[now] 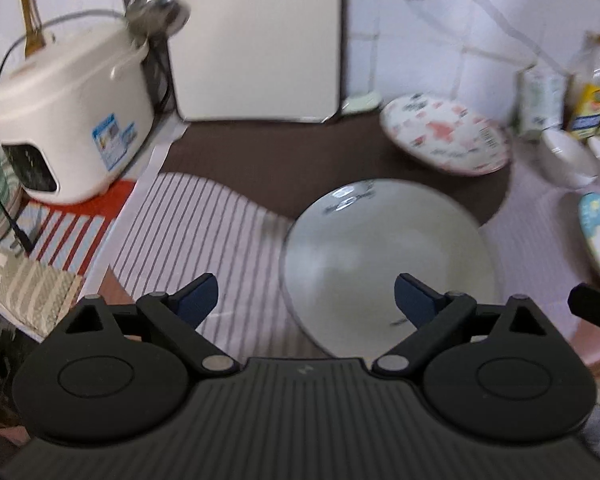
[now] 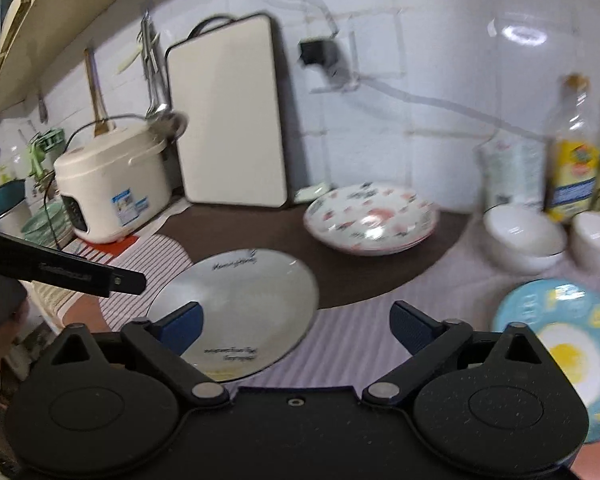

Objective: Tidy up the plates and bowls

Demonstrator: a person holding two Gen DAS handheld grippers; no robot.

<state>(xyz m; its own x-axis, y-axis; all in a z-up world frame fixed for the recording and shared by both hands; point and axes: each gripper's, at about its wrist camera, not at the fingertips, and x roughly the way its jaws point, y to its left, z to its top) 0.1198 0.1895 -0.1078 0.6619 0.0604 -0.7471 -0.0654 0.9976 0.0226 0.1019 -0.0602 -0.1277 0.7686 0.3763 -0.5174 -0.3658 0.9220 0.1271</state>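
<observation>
Both tools, left tool (image 1: 304, 300) and right tool (image 2: 296, 326), gape empty above a striped cloth (image 1: 204, 216) beneath white-tiled wall (image 2: 400, 92).

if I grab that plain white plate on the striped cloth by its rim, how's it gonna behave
The white plate looks like glazed ceramic: probably stiff, breakable, and slick under the pads. It lies flat on the striped cloth, so it shouldn't roll, though pushing it may bunch the cloth.

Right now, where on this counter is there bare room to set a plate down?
Bare striped cloth lies open between the rice cooker and the white plate. The brown mat is free between the cutting board and the patterned plate. The far right is crowded: white bowls, bottles, blue egg plate.
</observation>
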